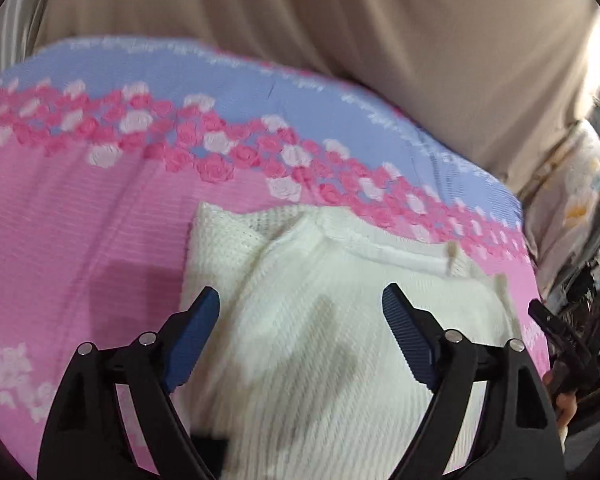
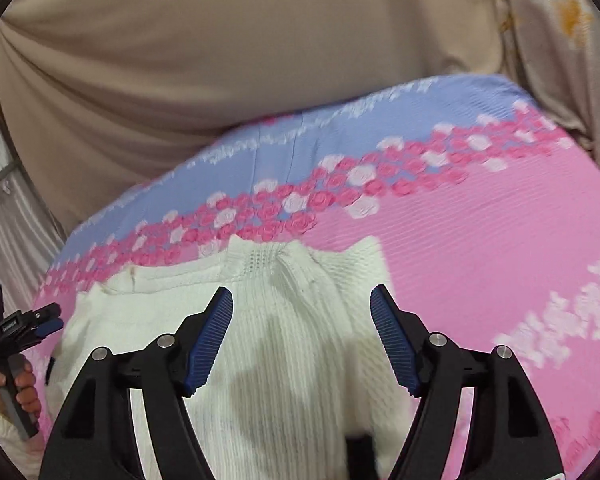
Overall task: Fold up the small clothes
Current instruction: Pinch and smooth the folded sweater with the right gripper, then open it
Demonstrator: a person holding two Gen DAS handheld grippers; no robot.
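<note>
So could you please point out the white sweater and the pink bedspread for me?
Sweater (image 1: 320, 344), left wrist view, ribbed body.
Bedspread (image 2: 480, 236), right wrist view, bare pink part.

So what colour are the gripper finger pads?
Dark blue, ribbed pads on black fingers; clearest in the right wrist view.

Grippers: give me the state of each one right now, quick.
Left gripper: open, holding nothing, above the white sweater.
Right gripper: open, holding nothing, above the same sweater.
</note>
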